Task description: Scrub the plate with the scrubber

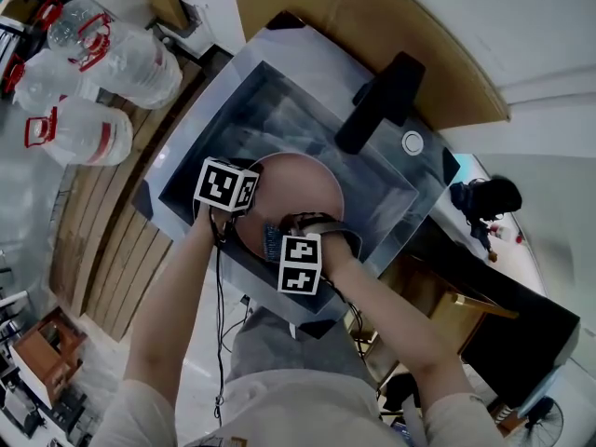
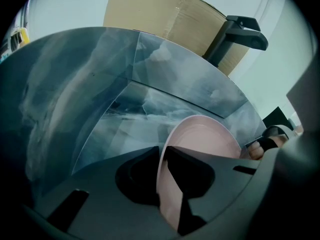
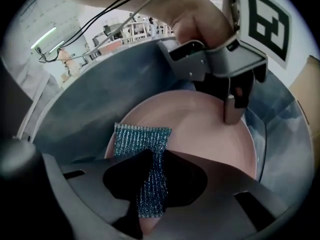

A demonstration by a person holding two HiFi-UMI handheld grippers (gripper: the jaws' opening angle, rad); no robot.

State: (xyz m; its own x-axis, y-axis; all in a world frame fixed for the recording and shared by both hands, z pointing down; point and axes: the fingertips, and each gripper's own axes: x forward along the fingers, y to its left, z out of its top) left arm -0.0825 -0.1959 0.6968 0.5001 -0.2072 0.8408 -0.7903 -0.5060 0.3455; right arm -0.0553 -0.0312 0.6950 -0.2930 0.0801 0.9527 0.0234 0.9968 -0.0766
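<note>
A pink plate [image 1: 303,184] is held tilted over the steel sink [image 1: 233,110]. My left gripper [image 1: 248,205] is shut on the plate's left rim. In the left gripper view the plate [image 2: 205,136] runs edge-on between the jaws of that gripper [image 2: 165,181]. My right gripper [image 1: 276,242] is shut on a teal mesh scrubber [image 3: 142,139], whose free end lies flat on the plate's face [image 3: 200,129] near its lower left edge. From the right gripper [image 3: 152,186] I see the left gripper's fingers [image 3: 232,106] clamped on the far rim.
A black faucet [image 1: 382,101] stands over the sink's far side, with a brown board [image 1: 372,7] behind it. Large water jugs [image 1: 84,128] sit on the floor to the left. A dark object [image 1: 484,198] rests on the counter at the right.
</note>
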